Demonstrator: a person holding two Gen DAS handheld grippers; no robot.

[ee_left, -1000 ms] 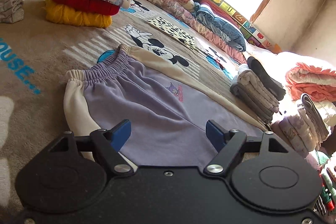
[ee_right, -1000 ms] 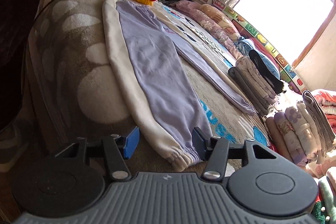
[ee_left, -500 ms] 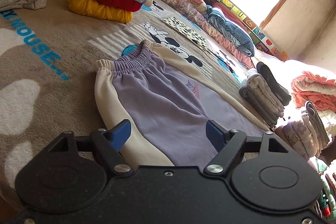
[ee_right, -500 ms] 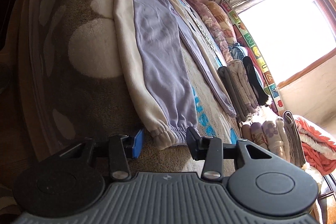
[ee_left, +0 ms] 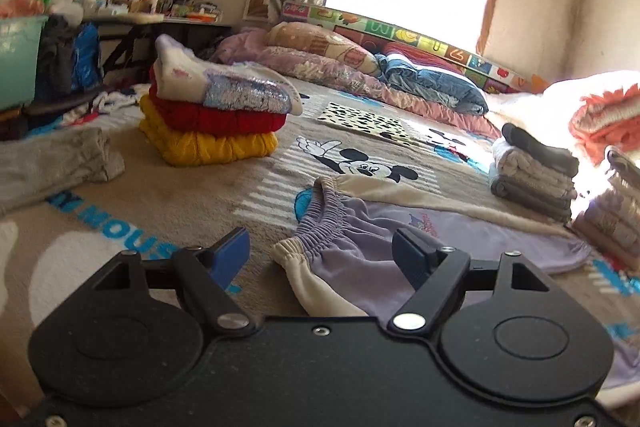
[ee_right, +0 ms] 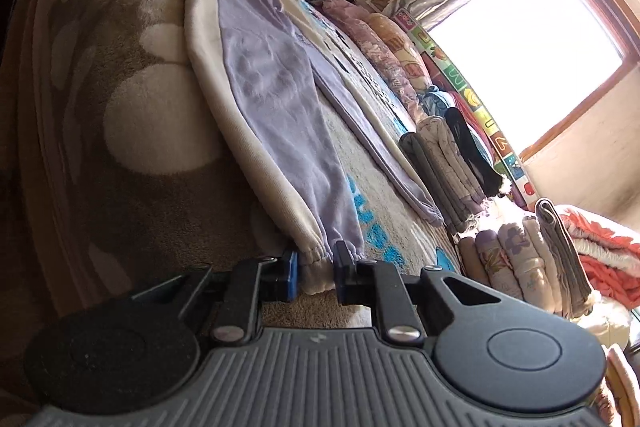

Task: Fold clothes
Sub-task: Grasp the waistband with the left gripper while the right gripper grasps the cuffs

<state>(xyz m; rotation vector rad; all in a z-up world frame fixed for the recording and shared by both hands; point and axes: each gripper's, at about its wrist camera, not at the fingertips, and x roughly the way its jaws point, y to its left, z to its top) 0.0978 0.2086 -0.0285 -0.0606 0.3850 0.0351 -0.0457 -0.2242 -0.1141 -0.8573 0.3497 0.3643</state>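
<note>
The right tool (ee_right: 314,273) has drawn its blue pads in from a wide stance a second ago, and its jaws are closing on the cream cuff (ee_right: 316,267) at the ankle end of the lilac trousers (ee_right: 276,99); the cuff sits between the pads, which now stand just at its two sides, so I judge the grip all but made though perhaps not yet firm. The left tool (ee_left: 320,259) has kept its jaws wide apart with nothing clamped in them, but its view has swung: a second ago it looked down over the seat of the trousers, and now the gathered waistband (ee_left: 332,215) lies just ahead between the open pads, its cream corner nearest, while the stack of yellow, red and white folded tops (ee_left: 216,119) has come level in front. Taken together, this reads as the start of a lengthwise fold, one end nearly pinched and the other lined up to be taken at the waist. The trousers lie flat on the cartoon-printed blanket (ee_left: 160,195), legs stretched out and slightly parted, lilac with cream side panels, soft fleecy cloth with a small emblem near the hip. Beyond them, well apart, stand rows of folded grey and pastel clothes (ee_right: 448,163) toward the bright window (ee_right: 532,39).
</note>
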